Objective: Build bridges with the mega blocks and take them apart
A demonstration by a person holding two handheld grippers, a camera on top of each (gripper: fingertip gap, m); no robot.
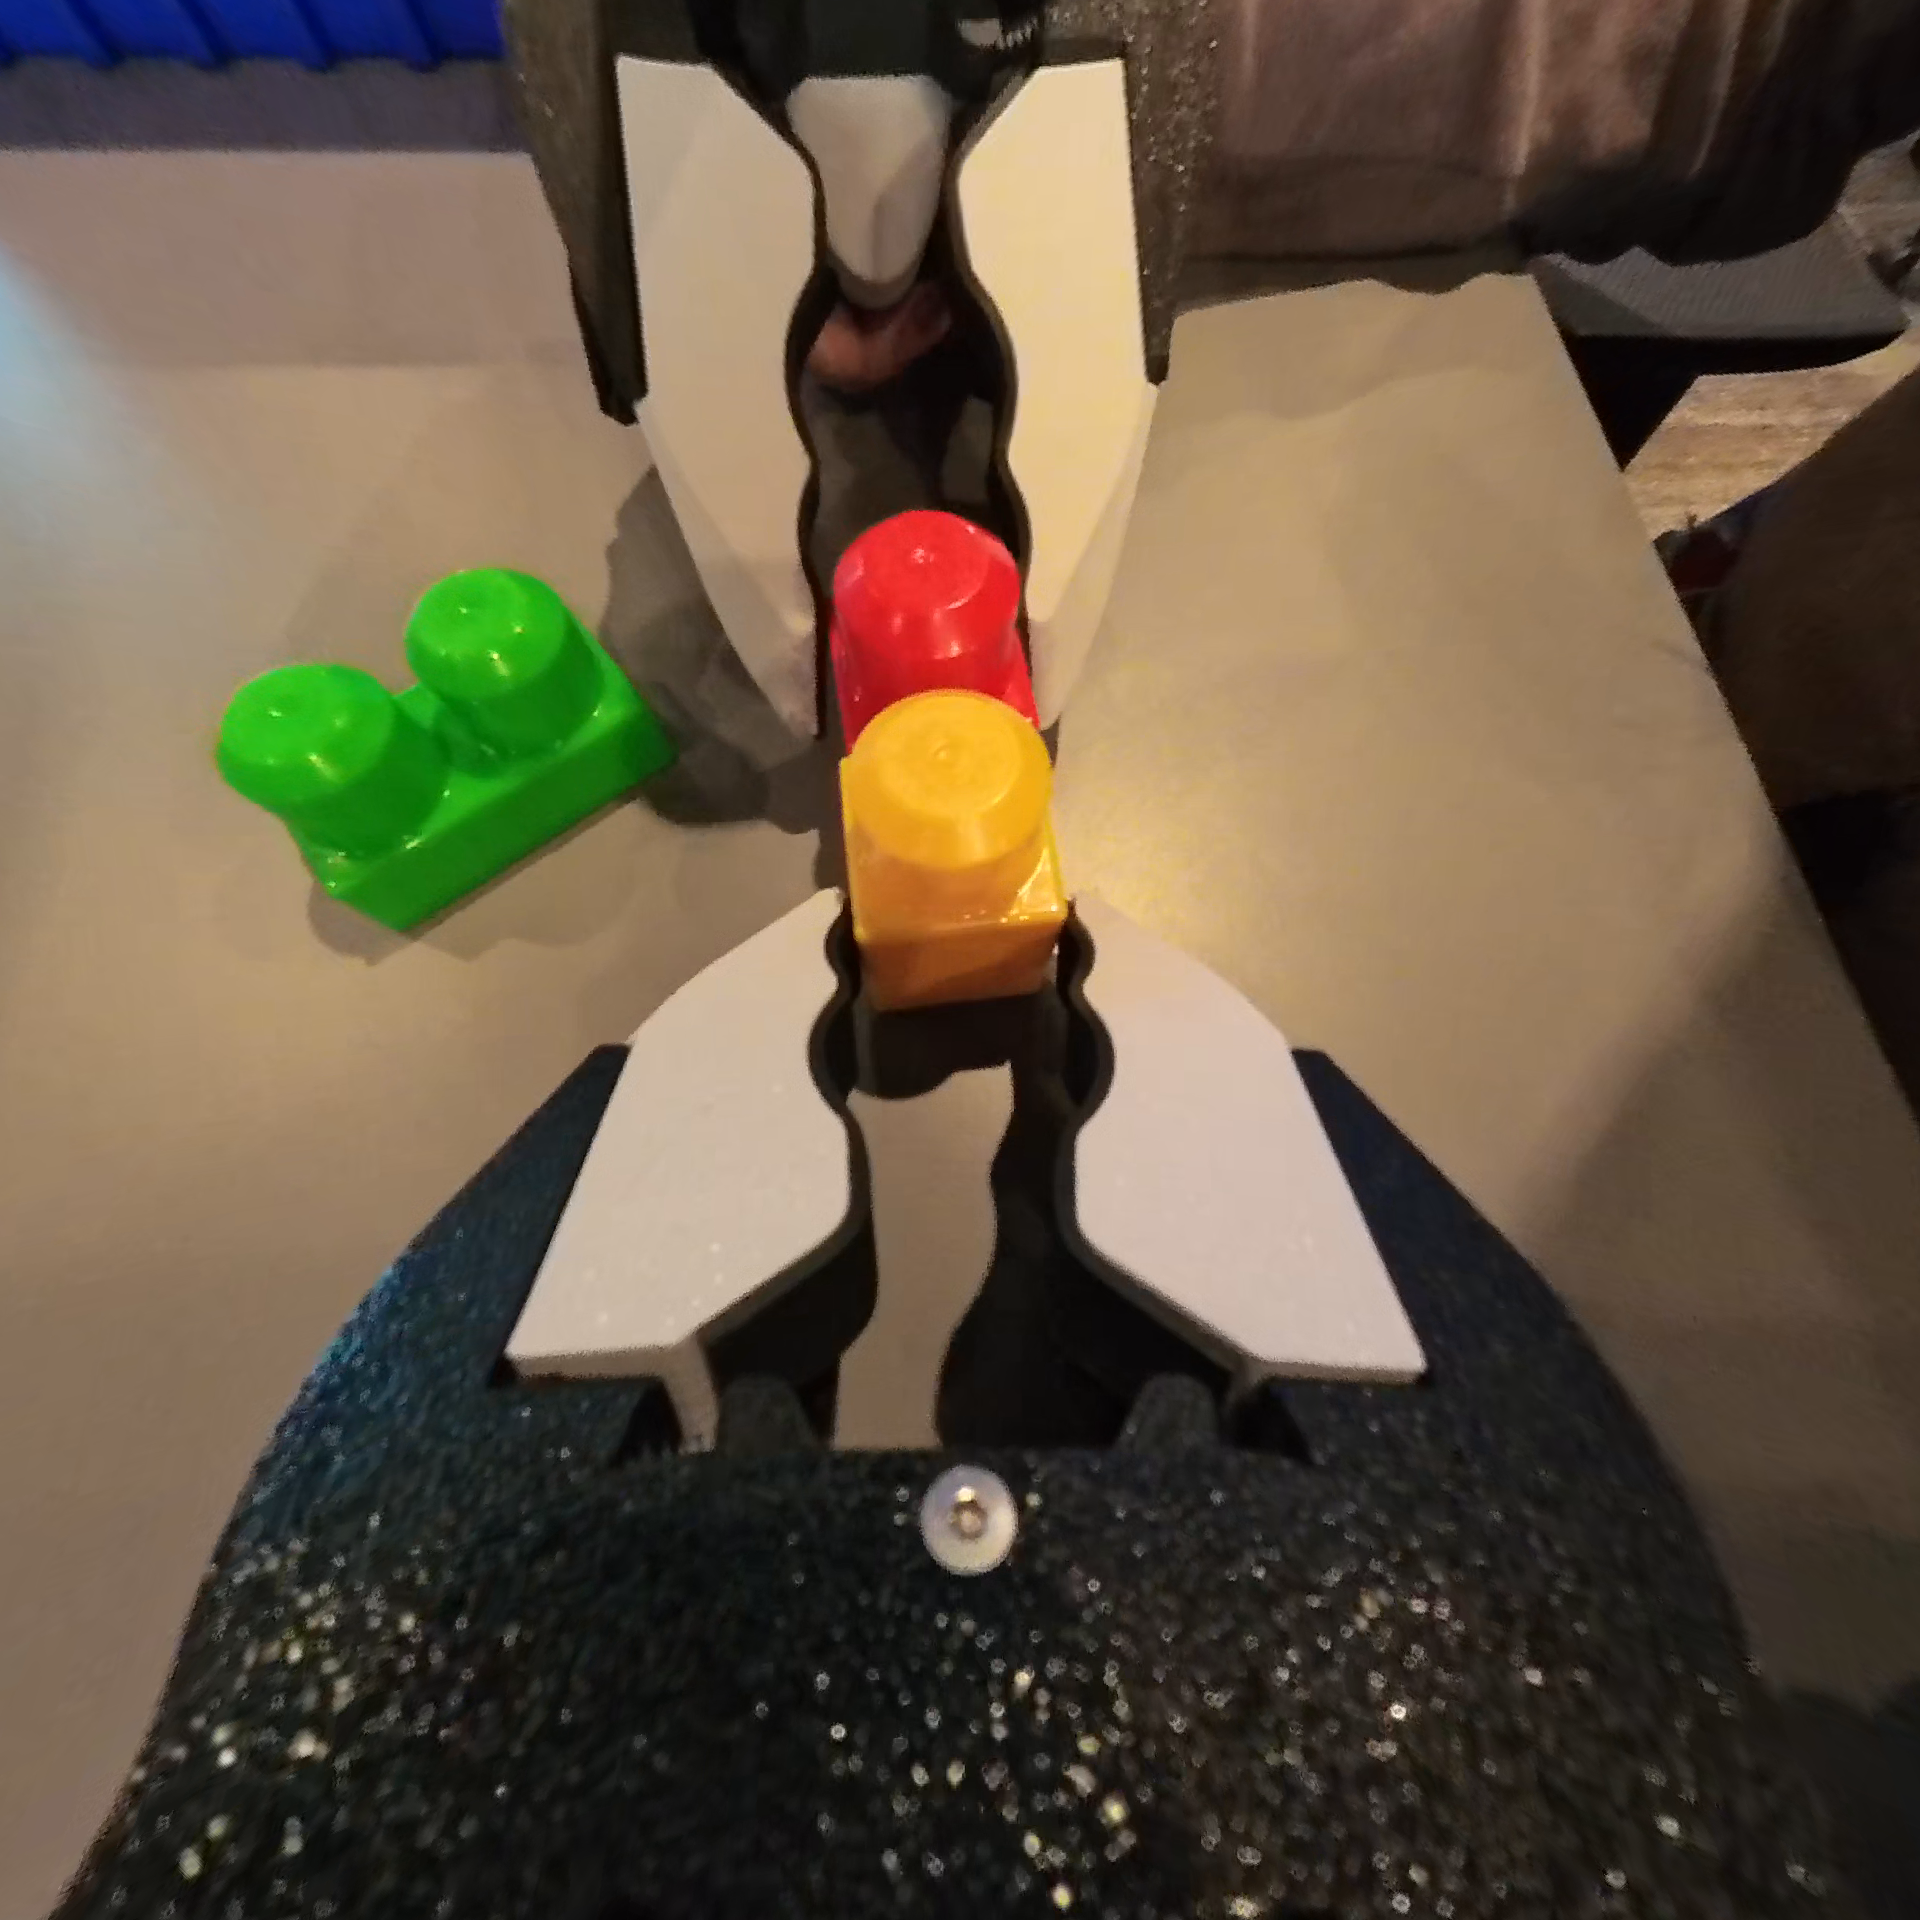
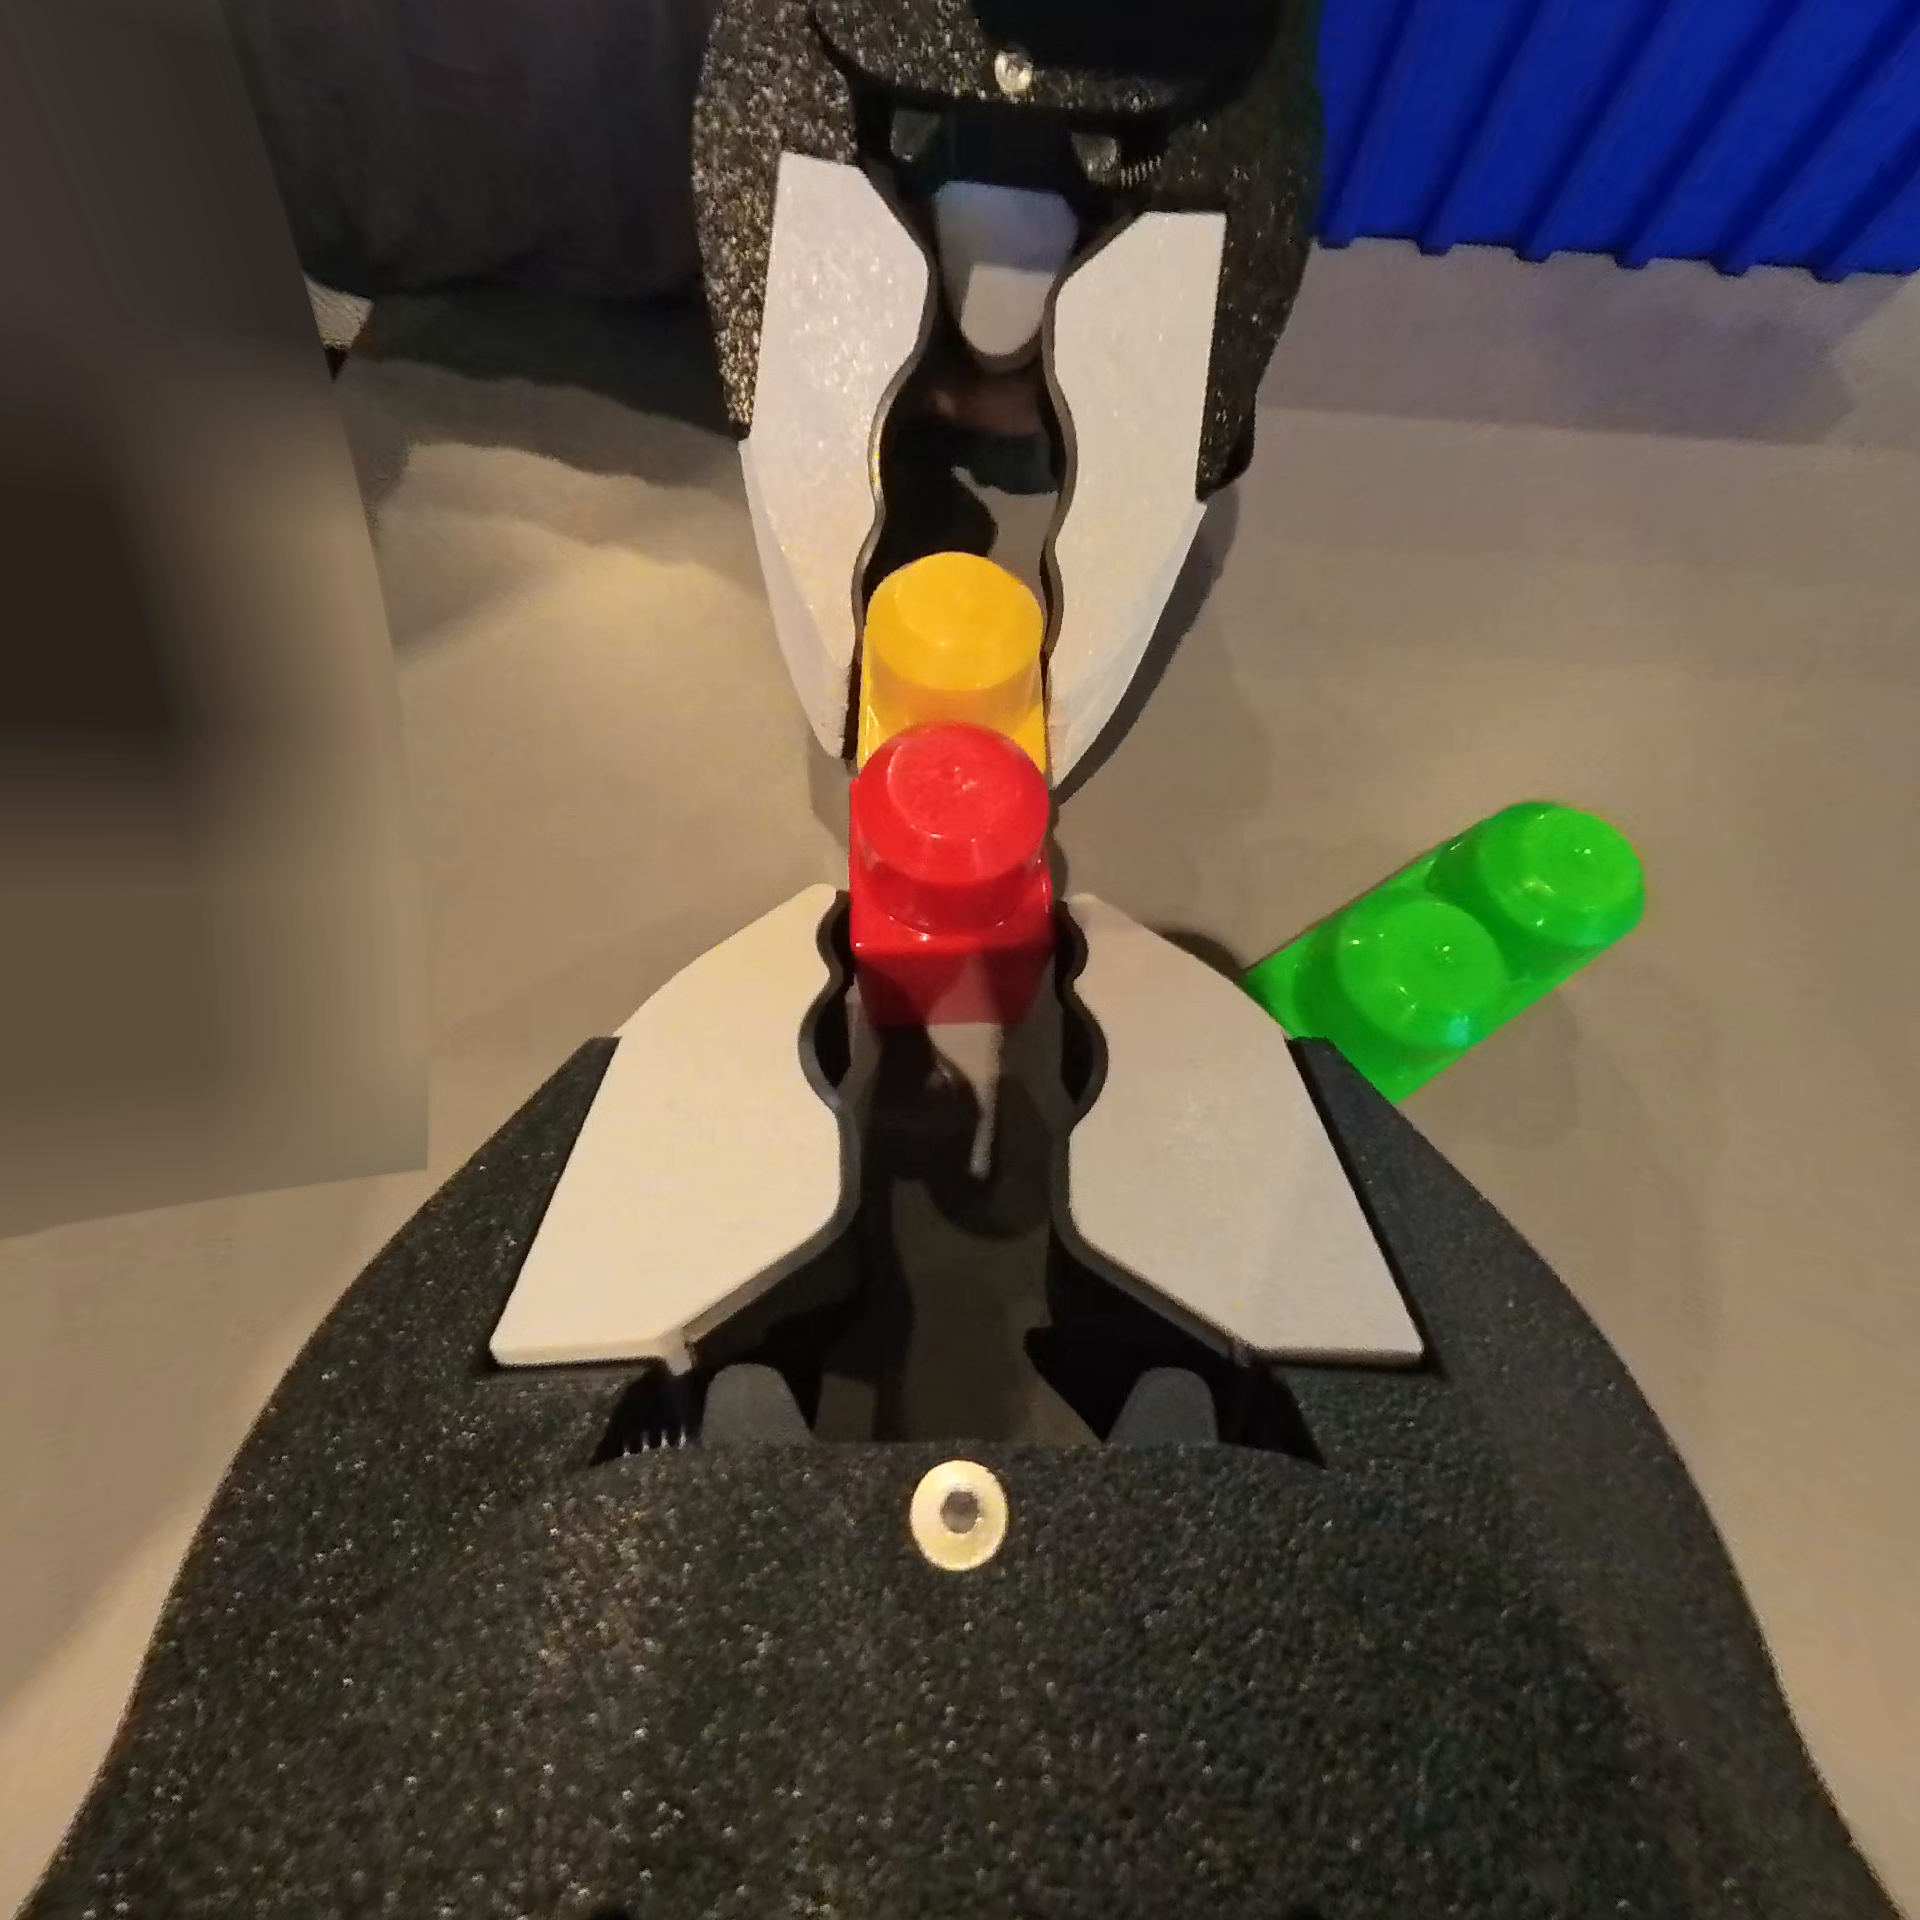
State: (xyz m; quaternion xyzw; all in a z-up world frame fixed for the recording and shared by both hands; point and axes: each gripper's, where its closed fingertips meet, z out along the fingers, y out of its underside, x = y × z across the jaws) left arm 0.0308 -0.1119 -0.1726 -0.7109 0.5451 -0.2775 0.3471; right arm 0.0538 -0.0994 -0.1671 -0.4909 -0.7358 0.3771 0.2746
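Observation:
My left gripper (image 1: 956, 956) is shut on a yellow one-stud block (image 1: 951, 842). My right gripper (image 2: 951, 956) is shut on a red one-stud block (image 2: 945, 862). The two grippers face each other across the table. The red block (image 1: 925, 623) and yellow block (image 2: 951, 655) stand side by side, touching or nearly so, both upright. The right gripper (image 1: 920, 675) shows beyond the yellow block in the left wrist view. The left gripper (image 2: 951, 727) shows beyond the red block in the right wrist view. A green two-stud block (image 1: 436, 738) lies loose beside them; it also shows in the right wrist view (image 2: 1455, 945).
The beige table top (image 1: 1351, 675) ends at an edge to the right in the left wrist view. A blue ribbed panel (image 2: 1621, 125) stands behind the table. A person's dark sleeve (image 1: 1558, 114) is at the far side. My two grippers' fingertips are within a few centimetres of each other. It is some 25 cm from my left tips to the blue ribbed panel (image 2: 1621, 125).

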